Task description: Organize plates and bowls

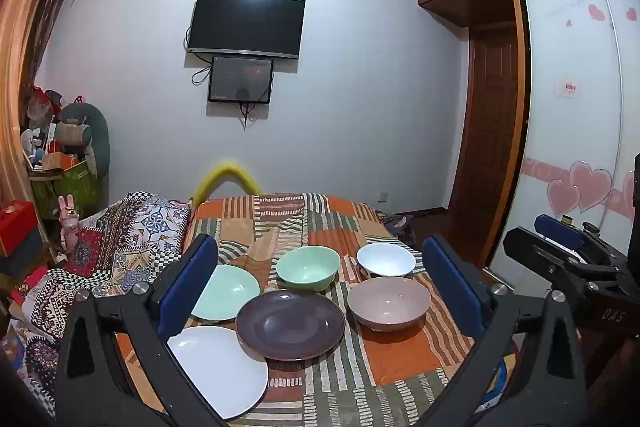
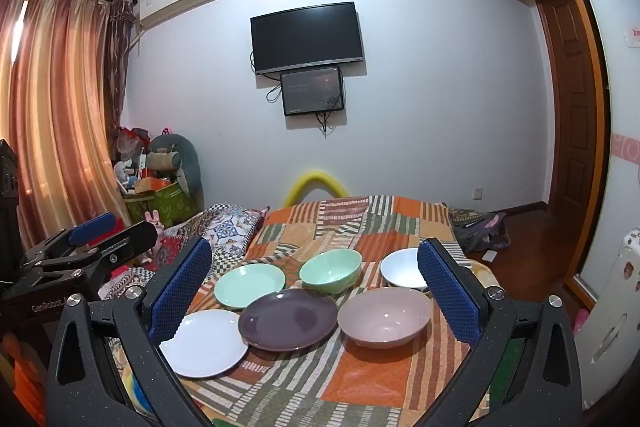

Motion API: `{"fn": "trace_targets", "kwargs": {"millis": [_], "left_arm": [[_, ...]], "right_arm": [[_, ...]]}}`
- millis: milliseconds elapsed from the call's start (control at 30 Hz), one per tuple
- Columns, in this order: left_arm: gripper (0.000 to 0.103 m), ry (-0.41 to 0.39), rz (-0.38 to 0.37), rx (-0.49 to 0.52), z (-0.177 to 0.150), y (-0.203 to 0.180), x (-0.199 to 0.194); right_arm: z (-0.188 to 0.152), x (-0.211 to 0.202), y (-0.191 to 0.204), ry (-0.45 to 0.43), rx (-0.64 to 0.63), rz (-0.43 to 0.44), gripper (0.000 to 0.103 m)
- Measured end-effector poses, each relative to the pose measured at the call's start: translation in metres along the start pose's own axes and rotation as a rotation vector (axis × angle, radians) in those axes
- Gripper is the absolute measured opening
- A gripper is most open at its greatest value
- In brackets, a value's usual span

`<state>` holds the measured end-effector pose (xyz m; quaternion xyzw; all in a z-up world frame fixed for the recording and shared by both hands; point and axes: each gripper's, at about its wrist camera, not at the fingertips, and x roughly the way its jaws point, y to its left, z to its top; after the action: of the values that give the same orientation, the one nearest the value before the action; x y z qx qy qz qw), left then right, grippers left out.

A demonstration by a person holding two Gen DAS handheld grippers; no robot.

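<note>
Left wrist view: left gripper (image 1: 320,279) and right gripper (image 2: 314,281) both spread wide, empty, above patchwork cloth (image 1: 400,359); nothing stacked; likely next, closing on dark purple ceramic plate (image 1: 290,325) at six o'clock of mint green bowl (image 1: 308,268).

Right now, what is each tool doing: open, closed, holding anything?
Left tool: open wide, holding nothing, hovering short of the dishes.
Right tool: open wide, holding nothing, also short of the dishes.
</note>
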<state>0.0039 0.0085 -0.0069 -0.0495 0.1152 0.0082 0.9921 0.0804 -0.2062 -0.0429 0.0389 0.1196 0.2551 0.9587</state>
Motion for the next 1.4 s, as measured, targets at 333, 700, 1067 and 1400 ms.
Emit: {"fn": "trace_targets", "kwargs": {"millis": [333, 700, 1067, 1400], "left_arm": [[0.103, 0.0, 0.001, 0.003, 0.001, 0.001, 0.0], [0.103, 0.005, -0.001, 0.002, 0.0, 0.001, 0.002], [0.103, 0.009, -0.003, 0.001, 0.0, 0.001, 0.003], [0.103, 0.049, 0.008, -0.003, -0.007, 0.008, 0.02]], "right_arm": [[0.0, 0.0, 0.0, 0.001, 0.002, 0.001, 0.103], [0.0, 0.001, 0.0, 0.004, 0.0, 0.001, 0.103], [0.0, 0.003, 0.0, 0.005, 0.001, 0.003, 0.103], [-0.014, 0.016, 0.002, 0.044, 0.009, 0.007, 0.103]]}}
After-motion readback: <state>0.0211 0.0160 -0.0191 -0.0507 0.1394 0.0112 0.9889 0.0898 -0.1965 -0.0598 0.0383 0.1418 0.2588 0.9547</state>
